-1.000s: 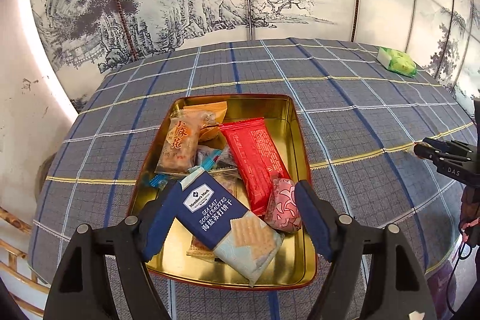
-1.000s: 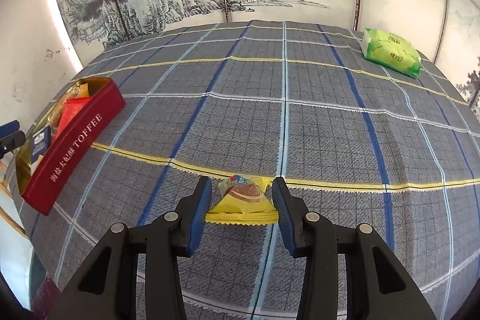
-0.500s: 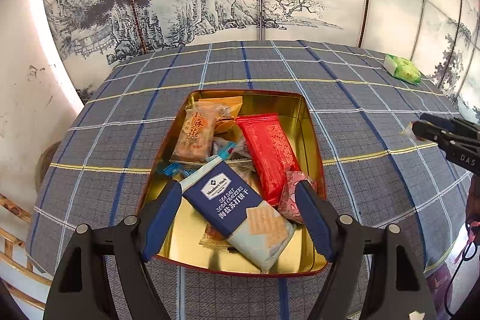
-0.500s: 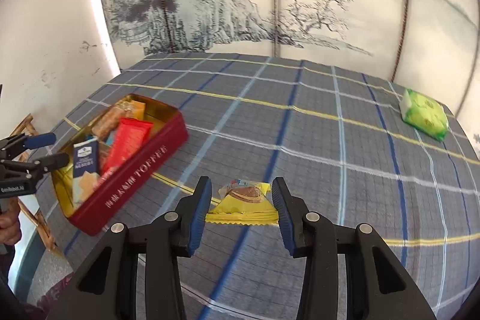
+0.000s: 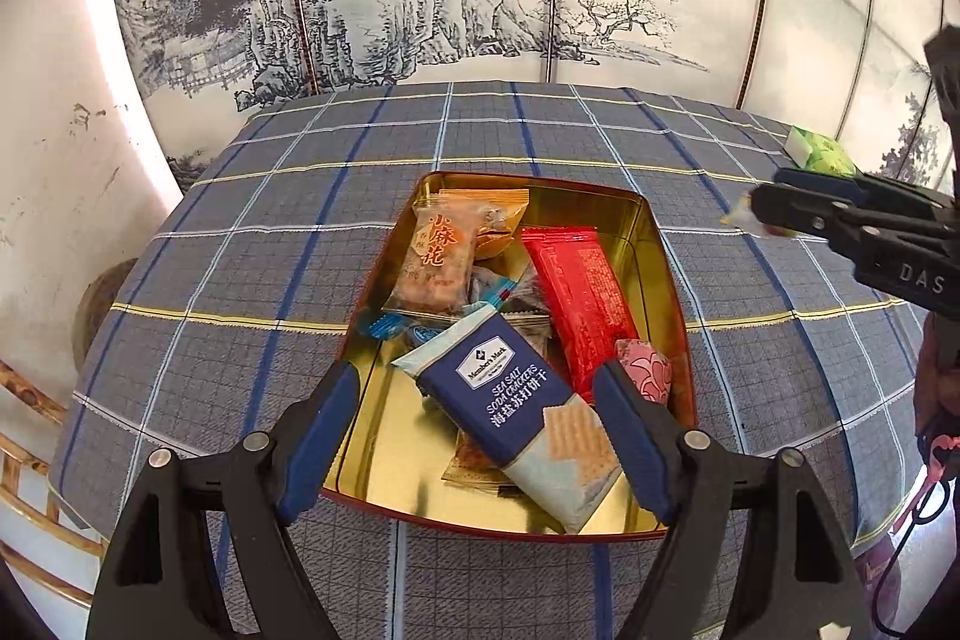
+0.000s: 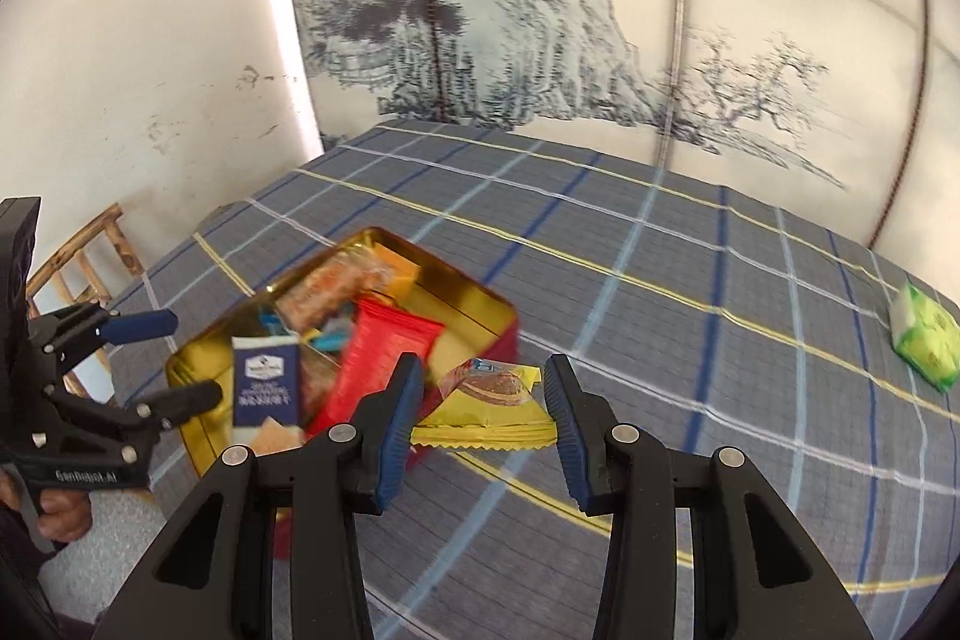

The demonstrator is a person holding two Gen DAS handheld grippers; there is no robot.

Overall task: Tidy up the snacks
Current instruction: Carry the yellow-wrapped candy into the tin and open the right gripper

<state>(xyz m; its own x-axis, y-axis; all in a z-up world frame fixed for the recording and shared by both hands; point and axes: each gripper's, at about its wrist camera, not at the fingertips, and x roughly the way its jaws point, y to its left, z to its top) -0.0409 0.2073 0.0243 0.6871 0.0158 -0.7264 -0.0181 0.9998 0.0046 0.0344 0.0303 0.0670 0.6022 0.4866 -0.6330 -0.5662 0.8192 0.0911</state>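
The right gripper (image 6: 485,415) has its blue pads closed in on a yellow snack packet (image 6: 487,403) and carries it in the air near the red-walled tin (image 6: 498,334), at about 10 o'clock from the packet in the right wrist view. The likeliest slip, judging from the grip, is the soft wrapper sliding out: the pads pinch only its sides, and the blur in this view suggests quick motion. A release made too early would drop it on the tin's rim or onto the checked cloth of the bench (image 6: 660,316) rather than inside. The tin is already crowded, with a blue cracker pack (image 5: 516,400) lying across a red packet (image 5: 579,298), so the newcomer may perch on top and slide.

The left gripper (image 5: 474,436) hovers wide open and empty over the near end of the tin, where the two grippers could collide. A green packet (image 6: 924,334) lies well apart at 3 o'clock, not yet collected.
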